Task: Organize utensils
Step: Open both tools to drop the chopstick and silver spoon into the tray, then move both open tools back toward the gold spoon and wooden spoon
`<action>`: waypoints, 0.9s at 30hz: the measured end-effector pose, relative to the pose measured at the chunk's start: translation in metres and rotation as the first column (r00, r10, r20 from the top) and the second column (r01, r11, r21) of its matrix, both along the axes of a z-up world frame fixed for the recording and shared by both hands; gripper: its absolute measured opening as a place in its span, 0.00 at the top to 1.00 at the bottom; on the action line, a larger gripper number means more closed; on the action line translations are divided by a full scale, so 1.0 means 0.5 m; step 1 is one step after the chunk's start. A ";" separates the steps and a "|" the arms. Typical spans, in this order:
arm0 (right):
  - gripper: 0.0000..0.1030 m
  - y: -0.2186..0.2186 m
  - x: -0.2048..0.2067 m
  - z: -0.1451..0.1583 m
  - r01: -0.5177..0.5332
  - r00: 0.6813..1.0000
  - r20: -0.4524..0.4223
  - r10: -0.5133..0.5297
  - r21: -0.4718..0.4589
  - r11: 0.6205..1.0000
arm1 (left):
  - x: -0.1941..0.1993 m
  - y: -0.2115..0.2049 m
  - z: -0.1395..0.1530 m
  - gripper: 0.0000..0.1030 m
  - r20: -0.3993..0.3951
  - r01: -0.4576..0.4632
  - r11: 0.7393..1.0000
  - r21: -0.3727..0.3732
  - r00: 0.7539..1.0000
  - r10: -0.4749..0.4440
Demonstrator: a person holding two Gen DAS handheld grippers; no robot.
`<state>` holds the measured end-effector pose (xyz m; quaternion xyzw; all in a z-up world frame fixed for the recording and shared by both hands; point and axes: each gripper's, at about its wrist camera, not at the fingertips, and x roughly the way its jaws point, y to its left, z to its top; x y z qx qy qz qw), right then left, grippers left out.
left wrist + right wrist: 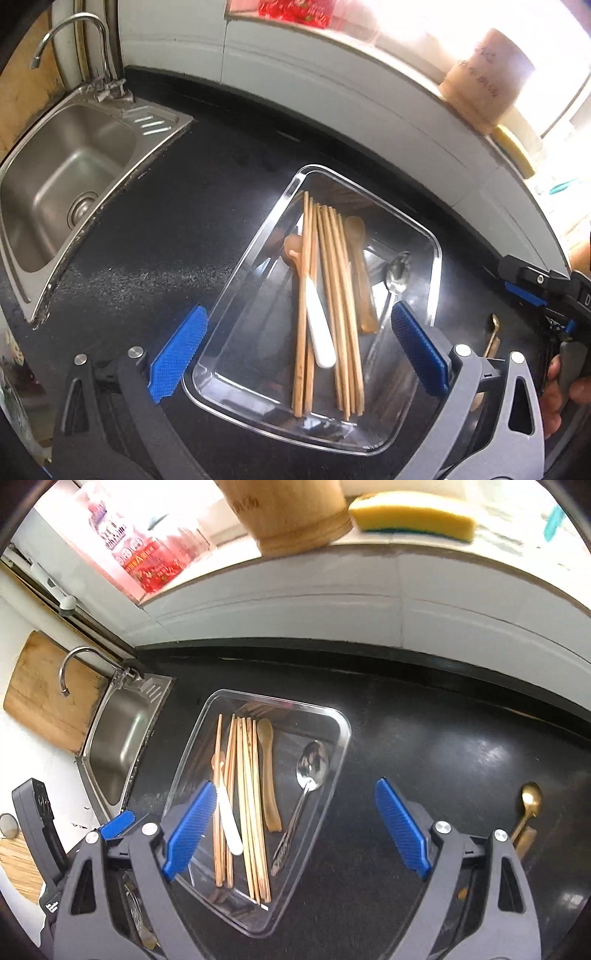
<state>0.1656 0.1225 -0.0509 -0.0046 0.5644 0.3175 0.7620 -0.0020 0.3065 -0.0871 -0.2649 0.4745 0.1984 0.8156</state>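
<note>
Clear tray sits on the black table, right of the sink. Inside it, lying roughly parallel along its length: a bundle of wooden chopsticks, a white-handled utensil crossing the left sticks, a pale wooden spoon, a steel spoon on the right side. A small tan spoon-like piece shows partly under the left chopsticks; cannot tell what it is exactly.

One gold spoon lies outside the tray, well apart to its right on the table, bowl pointing away. It looks like the only loose piece in view.

Left gripper hangs over the near end of the tray, blue fingers spread wide, nothing between them. Right gripper is over the table between the tray's right edge and the gold spoon, its fingers also wide apart and holding nothing.

Ledge behind carries a wooden holder, a yellow sponge and a red-labelled packet. Cutting board leans by the tap.

Judgement: mostly done. Most utensils are gathered in the tray; the gold spoon is left. Whether the tray's contents need further sorting, the pictures do not settle.
</note>
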 end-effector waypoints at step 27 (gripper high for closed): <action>0.17 -0.578 -0.262 0.106 0.383 0.900 0.271 -0.341 -0.120 0.916 | 0.044 -0.493 0.096 0.05 0.056 0.440 0.886 0.145 0.891 -0.451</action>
